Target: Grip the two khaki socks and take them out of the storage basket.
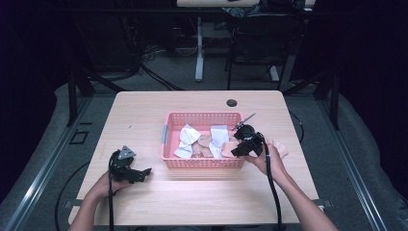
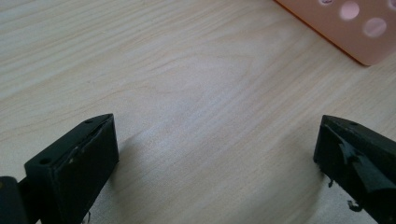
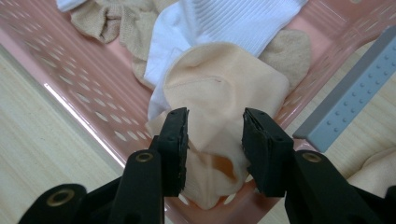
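**Peach sock caught at the basket's right end**

The right tongs (image 3: 215,140) pinch a peach sock (image 3: 224,88) over the right end of the pink basket (image 1: 202,161), which sits mid-desk. White socks (image 1: 186,139) lie inside. By the desk's (image 1: 144,120) near left corner, the left tongs (image 2: 215,154) hover released, holding nothing.

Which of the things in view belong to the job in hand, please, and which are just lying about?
In use:
- peach fabric sock, between the right gripper's jaws
- pink perforated plastic basket holding white socks and beige socks

Lying about:
- left gripper, open over the bare wooden table
- peach sock beside the basket
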`<state>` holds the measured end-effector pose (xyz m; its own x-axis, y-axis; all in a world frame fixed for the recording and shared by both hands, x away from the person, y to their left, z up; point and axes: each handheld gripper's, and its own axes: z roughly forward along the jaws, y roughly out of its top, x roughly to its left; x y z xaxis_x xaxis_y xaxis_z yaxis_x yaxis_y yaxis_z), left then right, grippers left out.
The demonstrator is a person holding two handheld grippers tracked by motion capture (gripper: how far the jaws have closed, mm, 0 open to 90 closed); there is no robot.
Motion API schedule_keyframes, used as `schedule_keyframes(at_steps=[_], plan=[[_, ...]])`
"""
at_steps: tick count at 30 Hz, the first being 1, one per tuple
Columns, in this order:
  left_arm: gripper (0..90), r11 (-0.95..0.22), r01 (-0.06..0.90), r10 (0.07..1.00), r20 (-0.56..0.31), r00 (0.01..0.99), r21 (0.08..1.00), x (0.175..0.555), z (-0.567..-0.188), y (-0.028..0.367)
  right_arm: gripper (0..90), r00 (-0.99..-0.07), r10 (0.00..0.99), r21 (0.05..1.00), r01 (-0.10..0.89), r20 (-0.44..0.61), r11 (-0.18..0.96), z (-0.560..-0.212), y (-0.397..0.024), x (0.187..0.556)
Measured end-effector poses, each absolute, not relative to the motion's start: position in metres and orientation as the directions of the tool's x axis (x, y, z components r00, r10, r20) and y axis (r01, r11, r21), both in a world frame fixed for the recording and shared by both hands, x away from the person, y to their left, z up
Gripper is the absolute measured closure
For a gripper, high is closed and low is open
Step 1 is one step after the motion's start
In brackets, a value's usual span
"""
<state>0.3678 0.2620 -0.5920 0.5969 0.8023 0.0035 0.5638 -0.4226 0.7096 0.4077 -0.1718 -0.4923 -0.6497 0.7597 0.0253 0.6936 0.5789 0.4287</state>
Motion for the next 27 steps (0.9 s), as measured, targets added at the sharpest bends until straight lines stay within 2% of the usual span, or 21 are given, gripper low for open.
schedule_keyframes(at_steps=[3,5,7,8,12,13,15,16,21,22,27], plan=[[0.0,-0.419,0.565,0.803,0.001,0.595,0.711,0.368,-0.592,0.262,64.5,-0.649,0.76,0.418,0.695,0.016,0.585,-0.494,-0.171,0.408],[0.0,-0.42,0.564,0.803,0.002,0.595,0.711,0.368,-0.592,0.262,71.5,-0.627,0.778,0.449,0.703,0.028,0.551,-0.497,-0.171,0.408],[0.0,-0.419,0.564,0.804,0.001,0.595,0.711,0.368,-0.592,0.262,73.9,-0.632,0.775,0.426,0.706,0.019,0.566,-0.494,-0.173,0.409],[0.0,-0.42,0.564,0.803,0.002,0.596,0.711,0.368,-0.592,0.262,78.4,-0.634,0.773,0.419,0.707,0.017,0.57,-0.494,-0.174,0.409],[0.0,-0.42,0.564,0.803,0.002,0.596,0.711,0.368,-0.592,0.262,85.2,-0.63,0.776,0.413,0.71,0.009,0.571,-0.495,-0.175,0.409],[0.0,-0.421,0.564,0.803,0.002,0.596,0.711,0.368,-0.592,0.262,89.6,-0.637,0.771,0.407,0.705,0.005,0.58,-0.495,-0.176,0.409],[0.0,-0.42,0.565,0.803,0.001,0.596,0.711,0.368,-0.592,0.262,89.8,-0.618,0.786,0.44,0.711,0.017,0.549,-0.499,-0.176,0.408],[0.0,-0.42,0.564,0.803,0.002,0.596,0.711,0.368,-0.592,0.262,89.8,-0.634,0.774,0.41,0.709,0.012,0.574,-0.496,-0.177,0.409],[0.0,-0.42,0.564,0.803,0.002,0.596,0.711,0.368,-0.592,0.262,90.0,-0.63,0.776,0.428,0.708,0.022,0.562,-0.494,-0.177,0.408],[0.0,-0.419,0.564,0.803,0.001,0.595,0.711,0.368,-0.592,0.262,90.0,-0.62,0.784,0.458,0.706,0.032,0.54,-0.495,-0.176,0.407],[0.0,-0.42,0.564,0.803,0.002,0.596,0.711,0.368,-0.592,0.262,90.0,-0.641,0.766,0.462,0.695,0.049,0.551,-0.481,-0.174,0.407]])
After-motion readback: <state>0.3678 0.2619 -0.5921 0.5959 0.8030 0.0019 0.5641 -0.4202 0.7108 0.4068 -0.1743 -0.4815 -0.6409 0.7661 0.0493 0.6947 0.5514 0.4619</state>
